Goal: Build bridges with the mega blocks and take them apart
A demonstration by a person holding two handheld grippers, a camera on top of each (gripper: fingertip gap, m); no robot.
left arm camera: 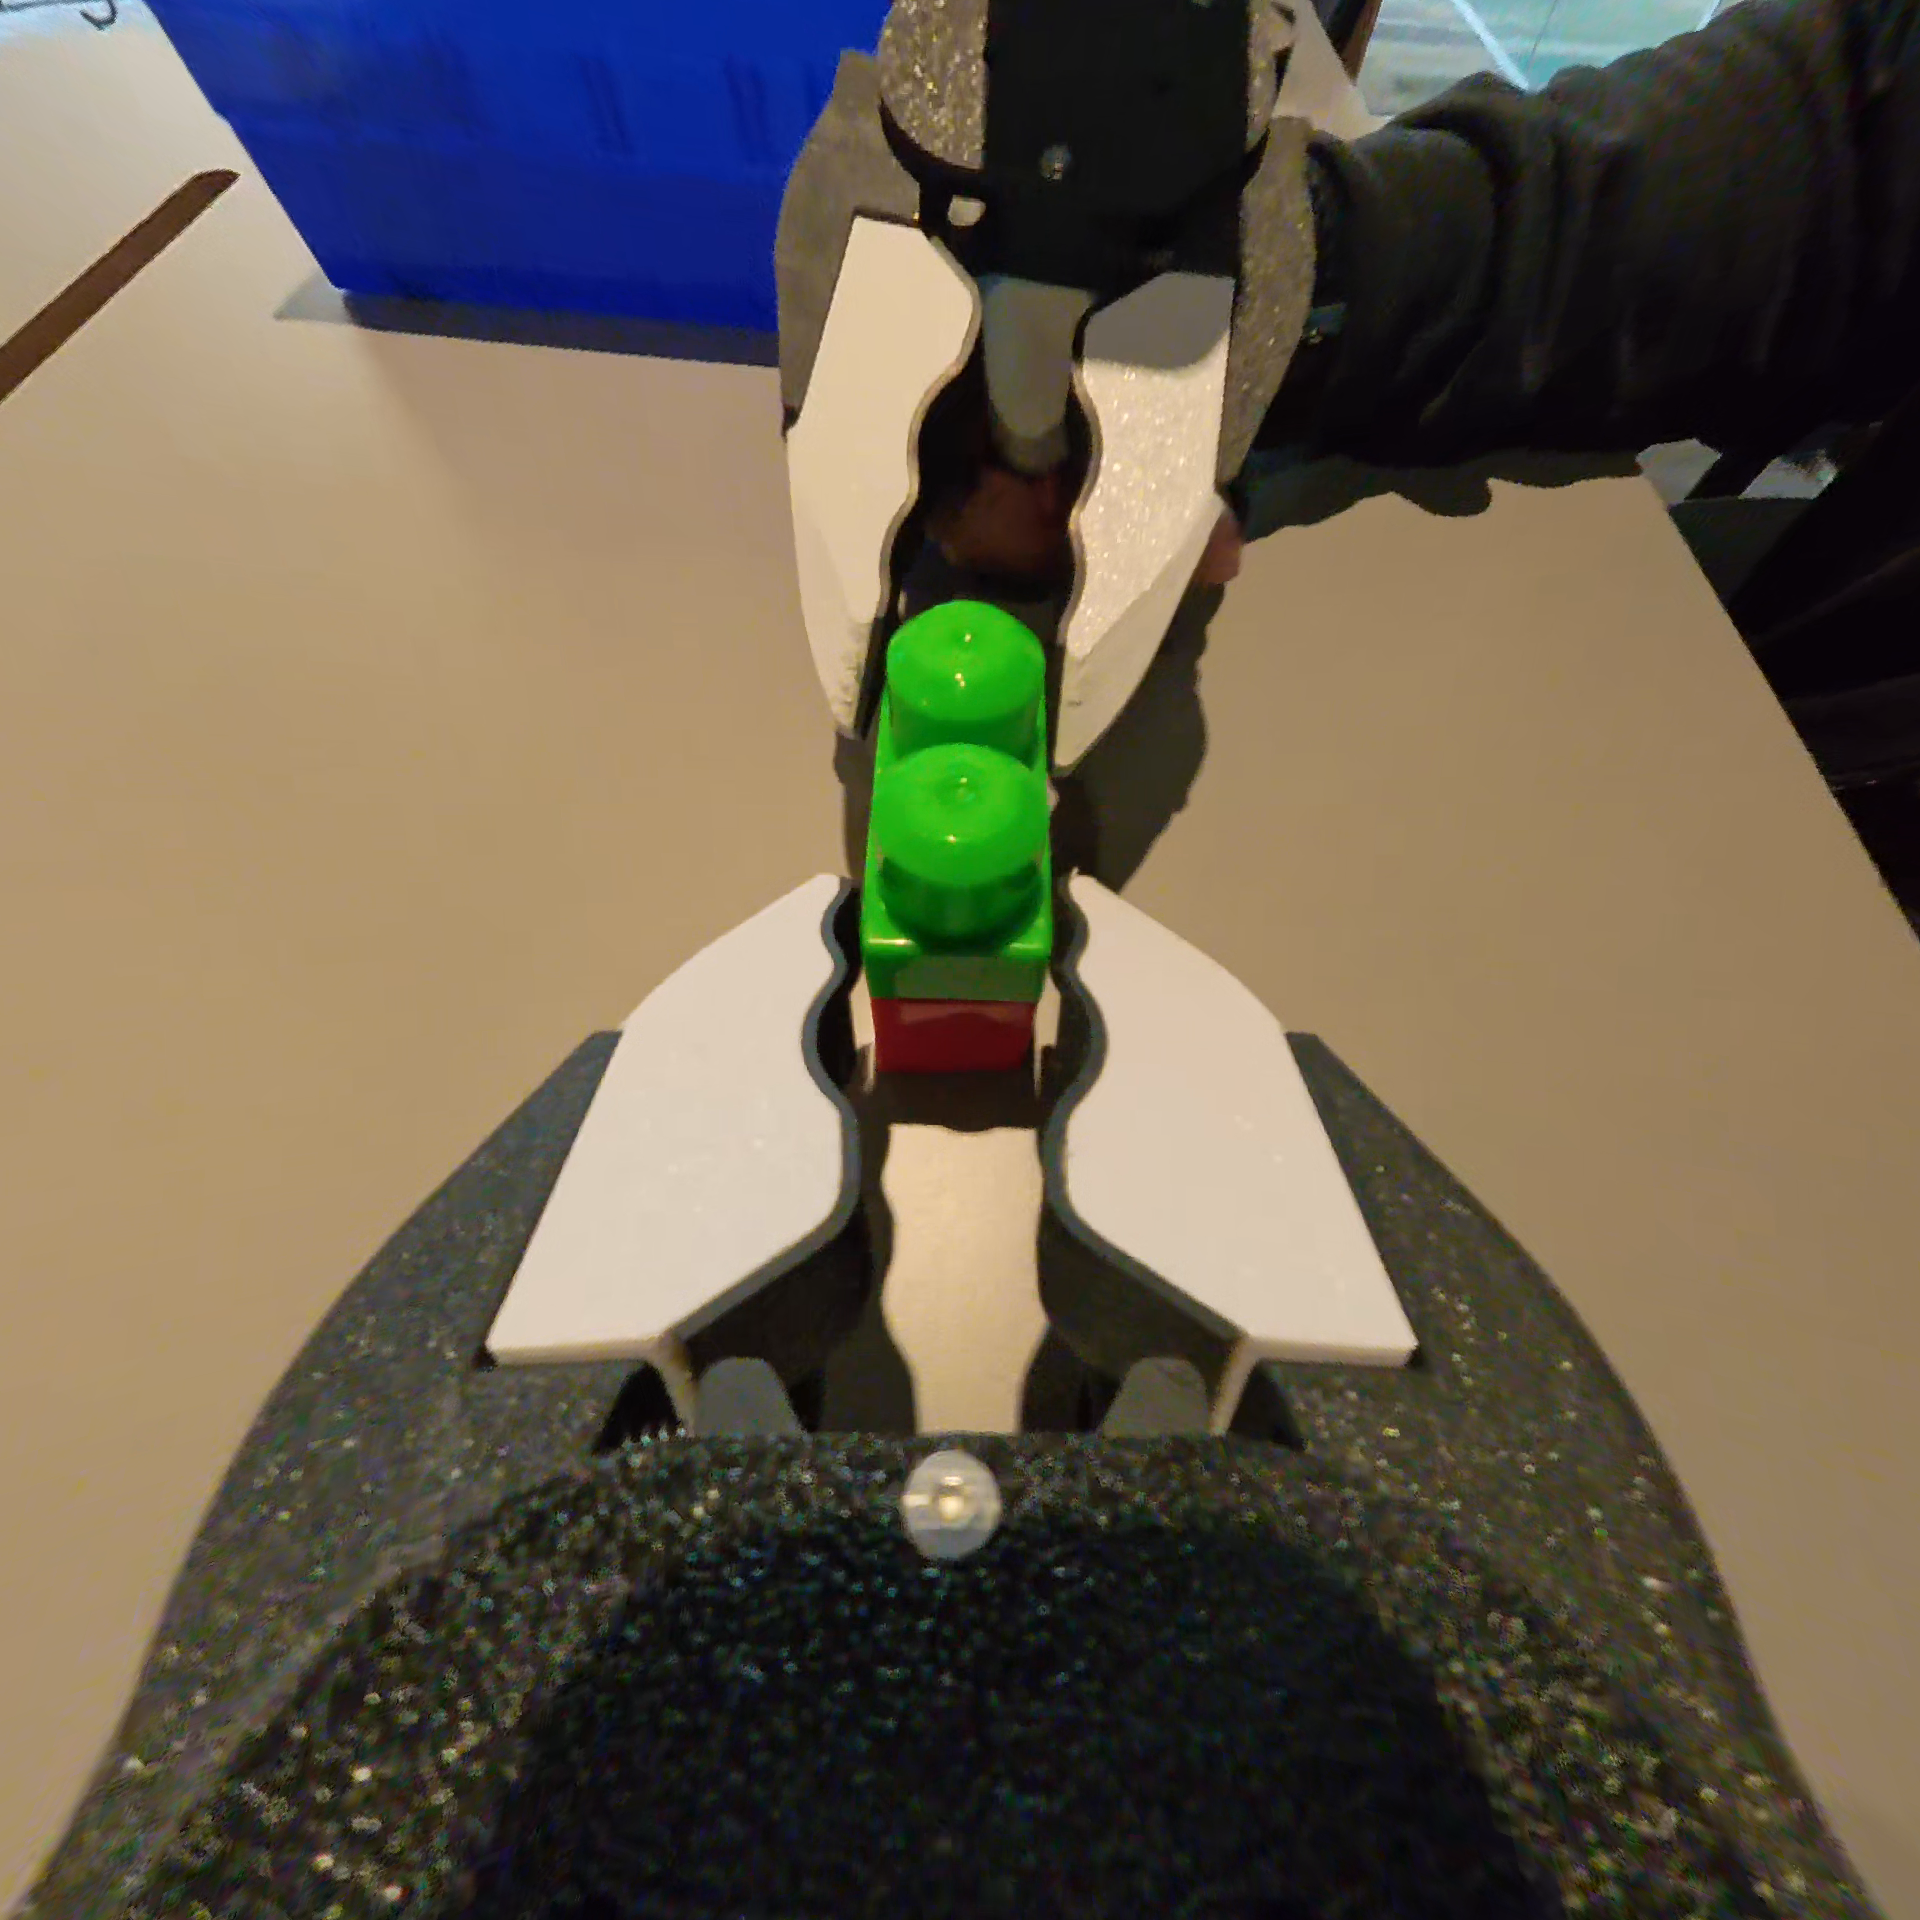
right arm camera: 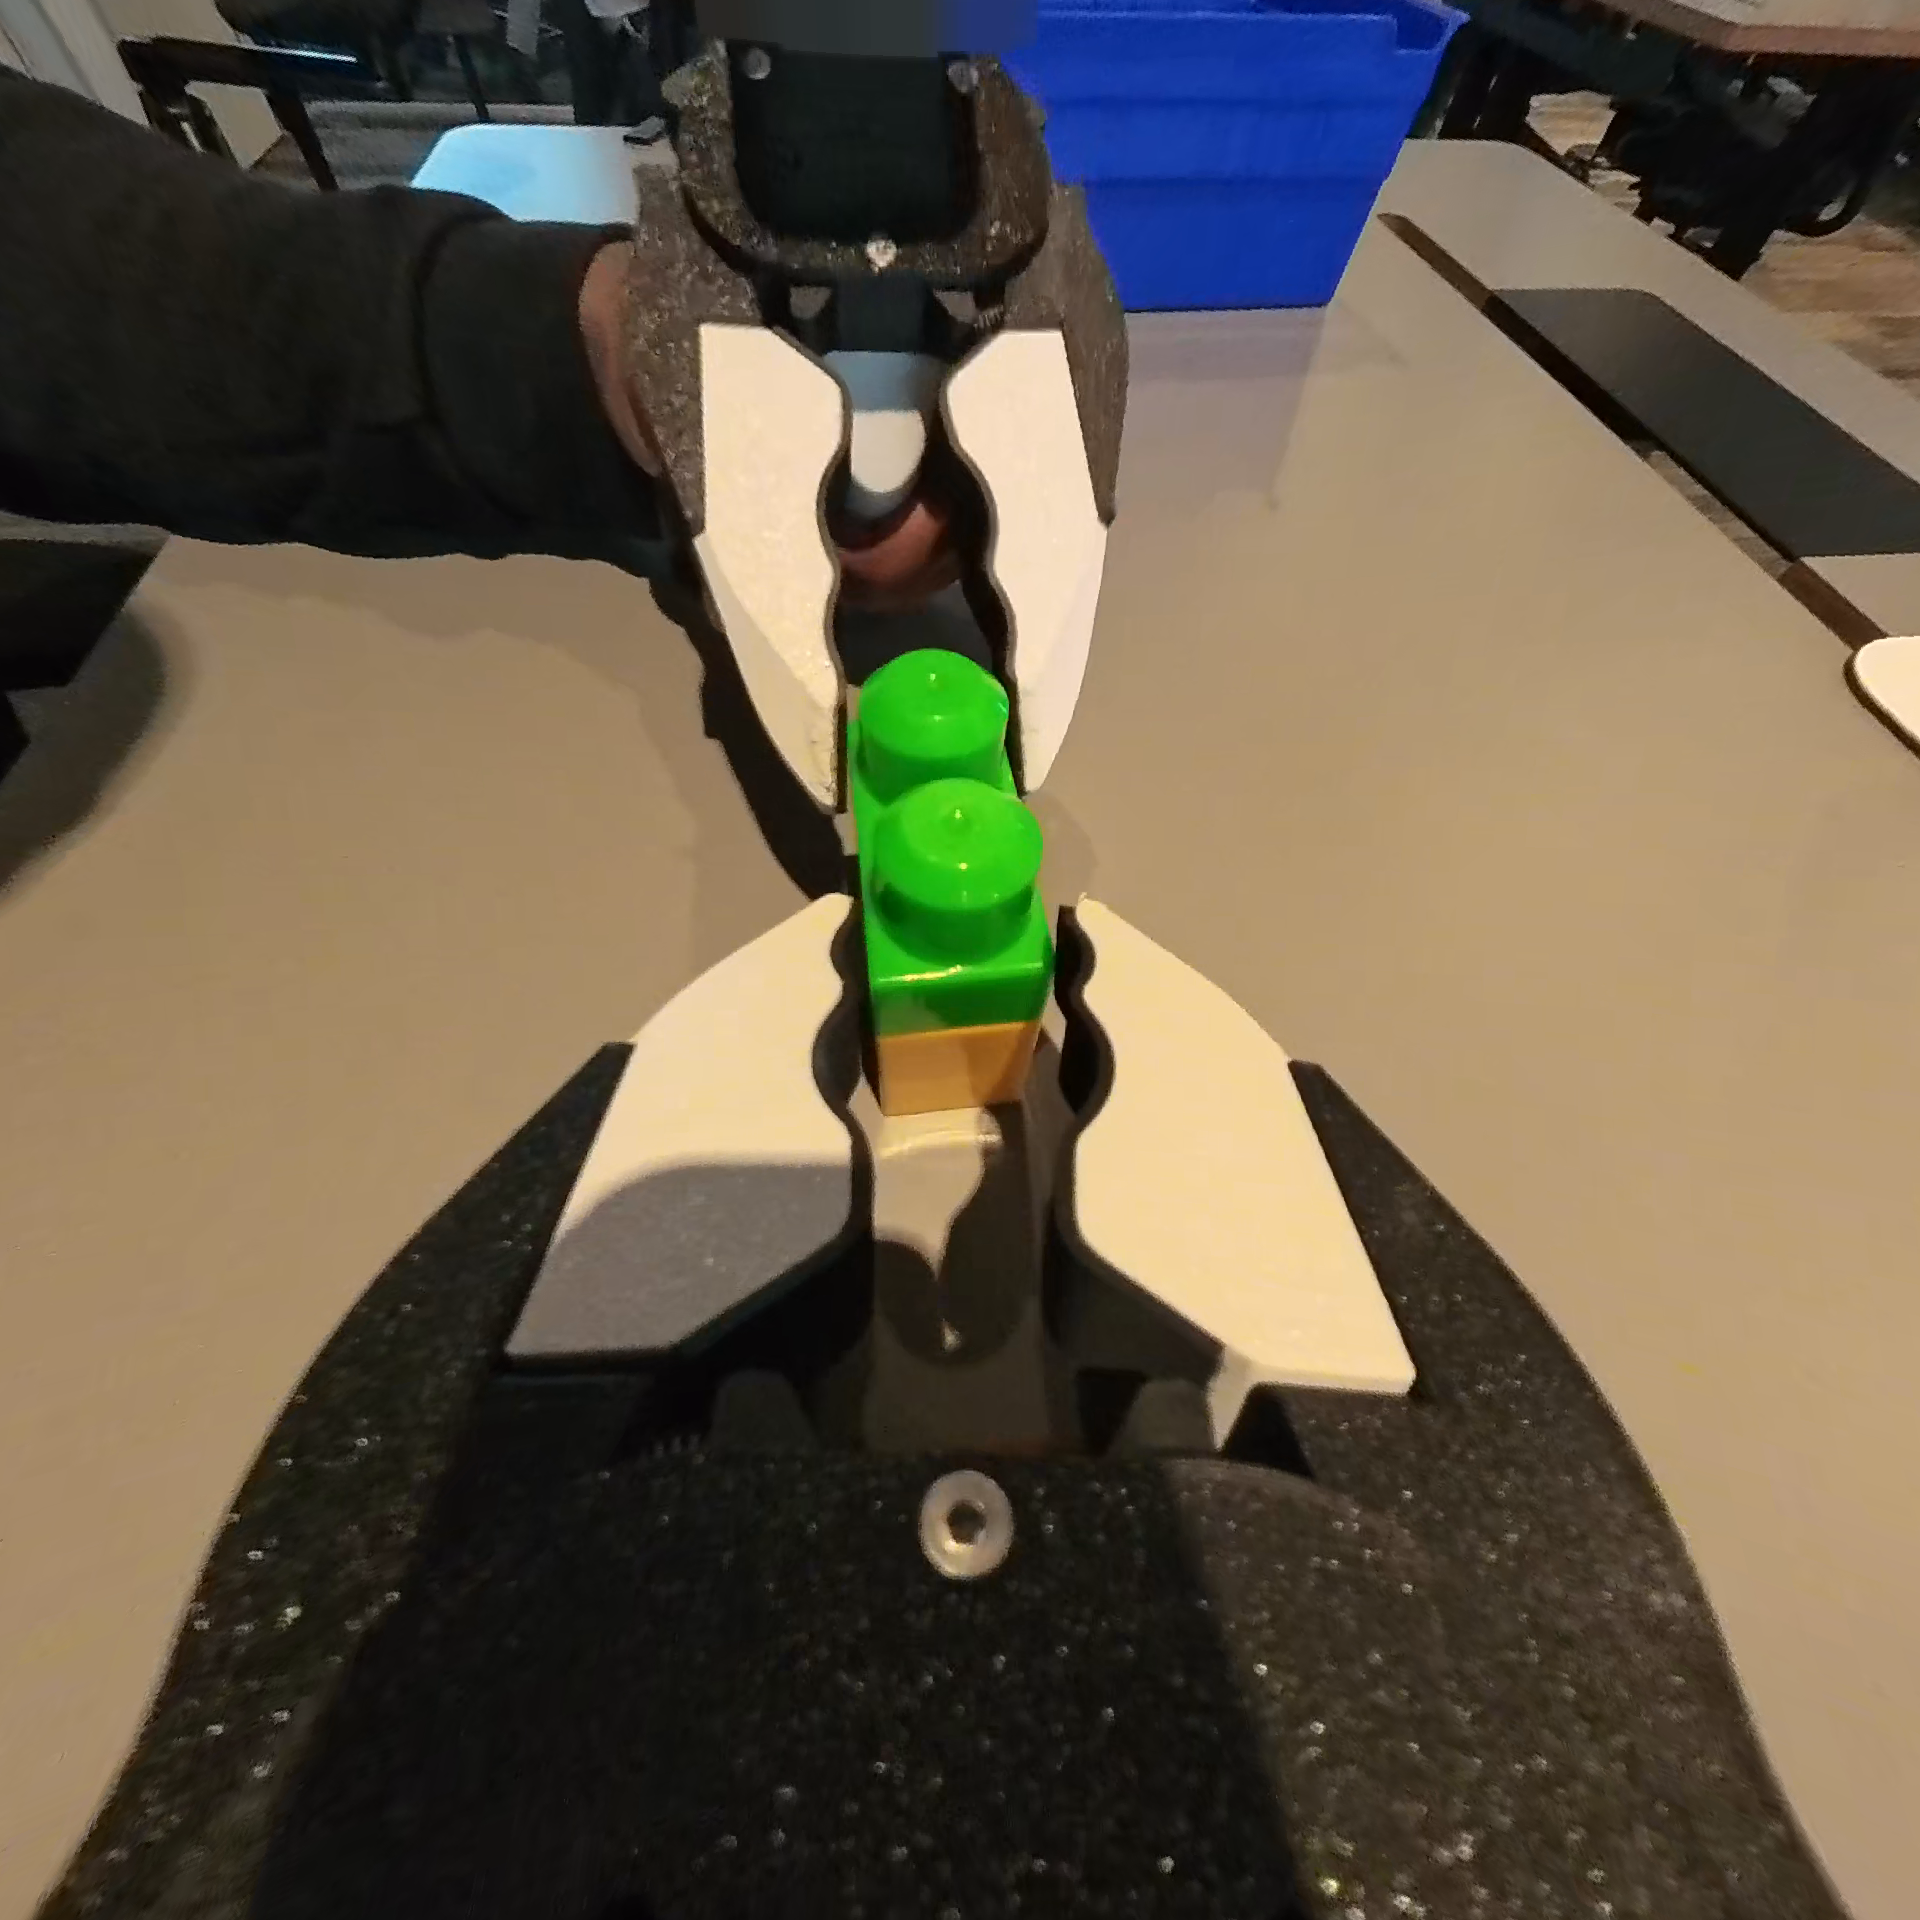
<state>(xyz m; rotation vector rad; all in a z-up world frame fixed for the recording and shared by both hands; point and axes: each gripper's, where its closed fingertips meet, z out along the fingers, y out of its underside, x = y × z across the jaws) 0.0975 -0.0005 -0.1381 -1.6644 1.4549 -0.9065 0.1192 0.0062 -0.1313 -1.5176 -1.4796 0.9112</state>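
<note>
My left tool (left arm camera: 956,977) and right tool (right arm camera: 951,987) each clamp, seemingly firmly, an end of the two-stud green plastic block (left arm camera: 956,831) bridging a red block (left arm camera: 951,1034) and a yellow block (right arm camera: 951,1065) on the beige desk (left arm camera: 416,831).

Light: warm and dim, cast from overhead.
Shadows: soft, thrown beneath each gripper.
Glare: small highlights on green block (left arm camera: 956,831) studs.
Edges: strongly bent by wide-angle distortion.

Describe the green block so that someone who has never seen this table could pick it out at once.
On the beige table, in front of the blue bin, two grippers face each other. Between their white fingers sits a small bridge; the green block is its top span. It alone shows two round studs, resting on a red block and a yellow block.
</note>
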